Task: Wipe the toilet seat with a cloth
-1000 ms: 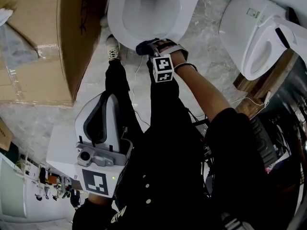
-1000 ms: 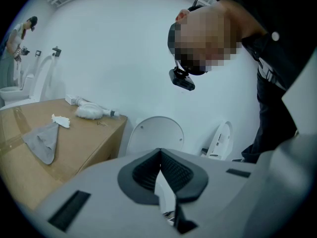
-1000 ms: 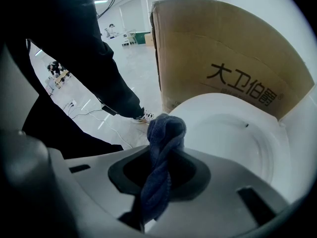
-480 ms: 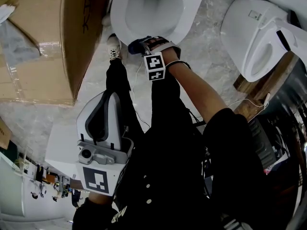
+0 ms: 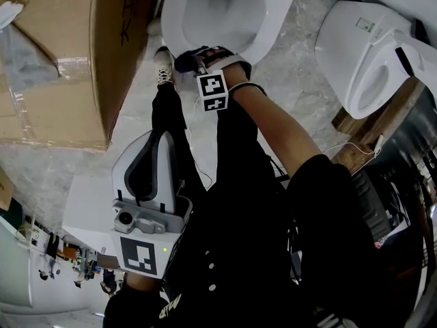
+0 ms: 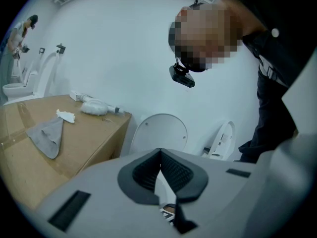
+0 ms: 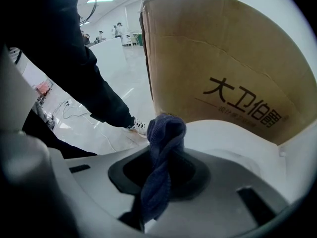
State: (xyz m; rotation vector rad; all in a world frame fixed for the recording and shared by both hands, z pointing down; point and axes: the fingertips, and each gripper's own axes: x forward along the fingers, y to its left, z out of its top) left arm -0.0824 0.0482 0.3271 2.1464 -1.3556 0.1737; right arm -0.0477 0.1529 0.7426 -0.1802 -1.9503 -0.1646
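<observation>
Cardboard box (image 5: 61, 60) biggest, standing close beside toilet on its left. White toilet seat (image 5: 266, 33) open to view at top. Second toilet (image 5: 369, 53) tilted off to right, apart. Left gripper (image 5: 157, 142) held low near person's body, well back from seat; fingers closed tip to tip, nothing between. Right gripper (image 5: 199, 60) at front edge of seat, fingers clamped on dark blue cloth (image 7: 161, 167). Cloth bunched and twisted, sticking out past fingertips, at white rim.
</observation>
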